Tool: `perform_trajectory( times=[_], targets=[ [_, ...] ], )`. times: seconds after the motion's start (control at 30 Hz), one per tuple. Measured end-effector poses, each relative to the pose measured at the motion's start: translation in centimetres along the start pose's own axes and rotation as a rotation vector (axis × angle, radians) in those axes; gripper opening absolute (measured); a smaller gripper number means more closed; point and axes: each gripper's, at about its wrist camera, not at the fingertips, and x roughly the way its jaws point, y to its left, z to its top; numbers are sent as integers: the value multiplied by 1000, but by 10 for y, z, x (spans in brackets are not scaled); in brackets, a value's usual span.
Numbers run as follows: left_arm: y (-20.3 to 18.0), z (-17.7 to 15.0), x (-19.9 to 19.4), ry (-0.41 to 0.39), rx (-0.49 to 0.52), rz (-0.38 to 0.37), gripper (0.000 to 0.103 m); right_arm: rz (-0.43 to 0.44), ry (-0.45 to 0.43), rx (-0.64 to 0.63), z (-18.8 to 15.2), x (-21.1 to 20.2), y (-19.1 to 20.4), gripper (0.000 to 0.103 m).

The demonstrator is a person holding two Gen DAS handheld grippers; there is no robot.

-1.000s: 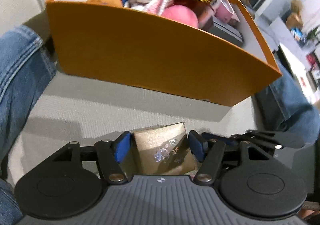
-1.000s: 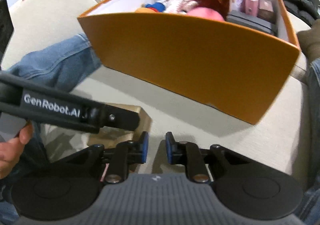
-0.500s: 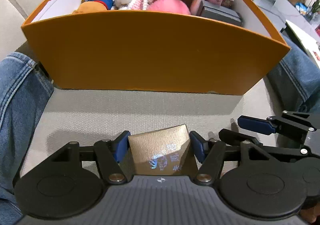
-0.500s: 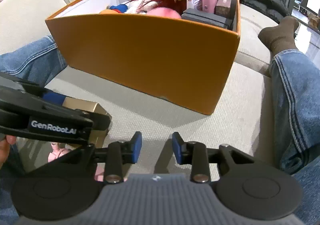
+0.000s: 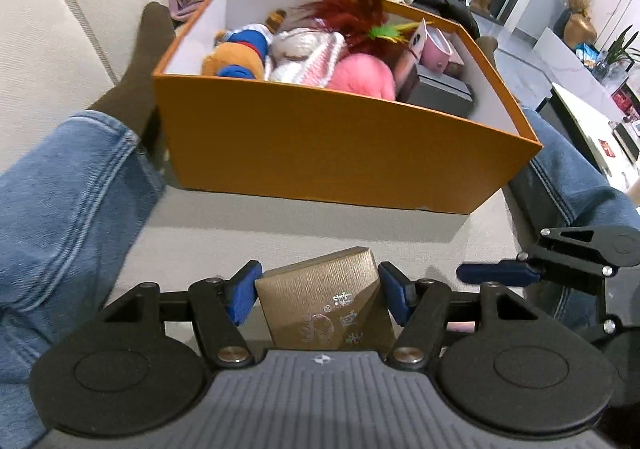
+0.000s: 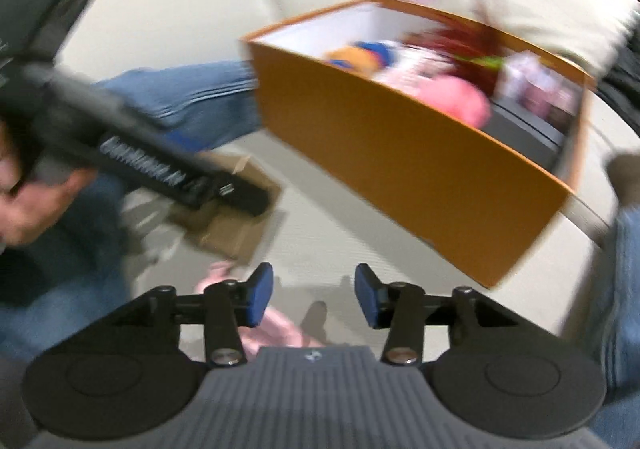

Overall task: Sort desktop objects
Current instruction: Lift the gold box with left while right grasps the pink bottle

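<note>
While the left claw (image 5: pixel 319 291) grips it, gold box (image 5: pixel 326 305) tilts toward the bin (image 5: pixel 340 153).

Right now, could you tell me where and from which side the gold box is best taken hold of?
Grip the gold box across its two flat opposite side walls, coming from above and behind, as the left tool does now: its blue pads press on those parallel faces. Flat, straight sides probably give the pads full contact. The right tool is opening, with nothing between its pads.
</note>
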Motion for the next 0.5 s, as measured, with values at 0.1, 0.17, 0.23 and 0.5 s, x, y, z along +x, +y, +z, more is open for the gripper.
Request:
perform_trajectory(
  times=[0.1, 0.17, 0.23, 0.5],
  targets=[
    [8, -6, -8, -9, -8, -3, 74, 16, 41, -108, 4, 3, 13, 51],
    [13, -9, -11, -15, -18, -7, 74, 9, 66, -158, 5, 5, 18, 51],
    [19, -13, -15, -22, -30, -15, 74, 1, 89, -180, 6, 7, 20, 49],
    [31, -20, -11, -14, -52, -55, 74, 3, 143, -196, 1, 9, 27, 41]
  ],
)
